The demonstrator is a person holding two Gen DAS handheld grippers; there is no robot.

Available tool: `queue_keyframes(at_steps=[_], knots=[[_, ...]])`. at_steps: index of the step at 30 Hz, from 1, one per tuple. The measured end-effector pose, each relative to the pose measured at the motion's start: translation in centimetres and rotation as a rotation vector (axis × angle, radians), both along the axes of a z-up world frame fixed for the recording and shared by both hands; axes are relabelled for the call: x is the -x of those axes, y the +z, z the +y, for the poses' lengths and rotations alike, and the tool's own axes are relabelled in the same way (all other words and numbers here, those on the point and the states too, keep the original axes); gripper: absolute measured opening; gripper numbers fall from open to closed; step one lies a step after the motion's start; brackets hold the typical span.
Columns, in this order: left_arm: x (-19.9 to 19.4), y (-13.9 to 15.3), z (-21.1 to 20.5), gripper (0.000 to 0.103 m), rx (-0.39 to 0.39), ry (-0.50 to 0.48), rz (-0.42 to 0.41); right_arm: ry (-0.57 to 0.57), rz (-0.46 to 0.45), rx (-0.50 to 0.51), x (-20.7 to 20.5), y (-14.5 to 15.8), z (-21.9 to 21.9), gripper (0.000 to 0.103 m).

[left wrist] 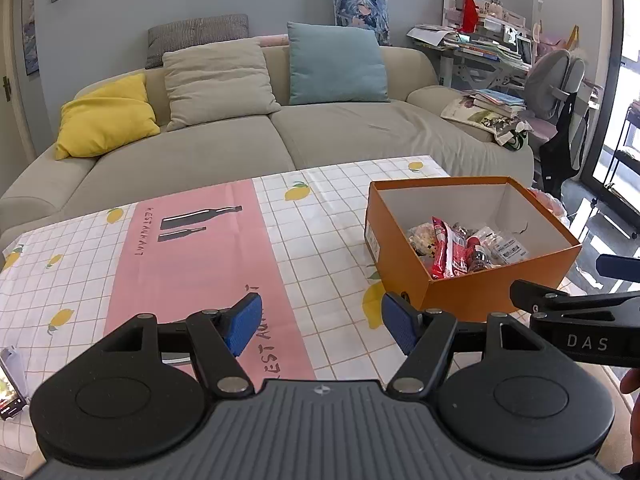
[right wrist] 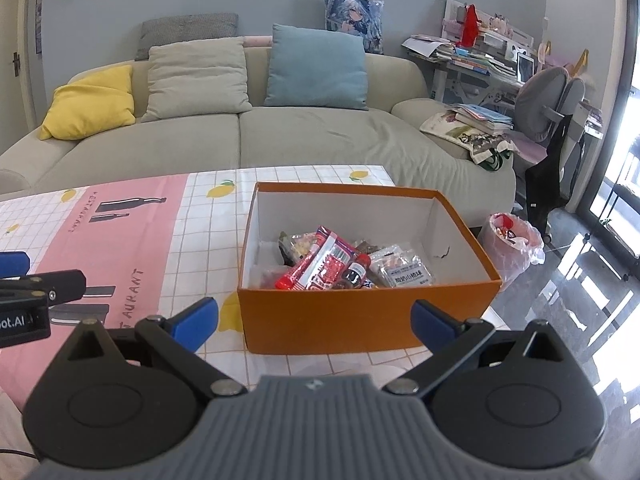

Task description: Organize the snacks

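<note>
I judge the sorting nearly finished: the snacks [right wrist: 336, 264] lie heaped inside the orange box [right wrist: 360, 320], and I see no packet loose on the tablecloth [left wrist: 192, 248]. My left gripper [left wrist: 320, 320] hangs spread and empty, the box at two o'clock. My right gripper [right wrist: 316, 320] is spread and empty too, box at twelve. Only the right view shows the pink bin [right wrist: 512, 240].

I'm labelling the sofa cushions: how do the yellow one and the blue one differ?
The yellow cushion slumps low in the sofa's left corner; the blue cushion stands upright against the backrest, right of centre. The yellow one looks smaller and crumpled, the blue one larger and smoother. Both are plain, single-colour and squarish.
</note>
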State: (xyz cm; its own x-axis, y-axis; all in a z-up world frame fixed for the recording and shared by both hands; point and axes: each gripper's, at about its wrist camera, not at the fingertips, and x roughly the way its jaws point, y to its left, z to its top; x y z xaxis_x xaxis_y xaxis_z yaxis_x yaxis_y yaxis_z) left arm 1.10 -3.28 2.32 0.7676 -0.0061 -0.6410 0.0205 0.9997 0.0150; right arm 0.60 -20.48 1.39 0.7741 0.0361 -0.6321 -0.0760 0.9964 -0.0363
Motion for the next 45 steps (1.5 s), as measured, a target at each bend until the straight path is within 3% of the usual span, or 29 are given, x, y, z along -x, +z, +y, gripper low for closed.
queue_keyframes(at_steps=[45], knots=[[0.78, 0.58, 0.03, 0.08, 0.006, 0.0, -0.011, 0.015, -0.018, 0.03, 0.28, 0.05, 0.5, 0.1]])
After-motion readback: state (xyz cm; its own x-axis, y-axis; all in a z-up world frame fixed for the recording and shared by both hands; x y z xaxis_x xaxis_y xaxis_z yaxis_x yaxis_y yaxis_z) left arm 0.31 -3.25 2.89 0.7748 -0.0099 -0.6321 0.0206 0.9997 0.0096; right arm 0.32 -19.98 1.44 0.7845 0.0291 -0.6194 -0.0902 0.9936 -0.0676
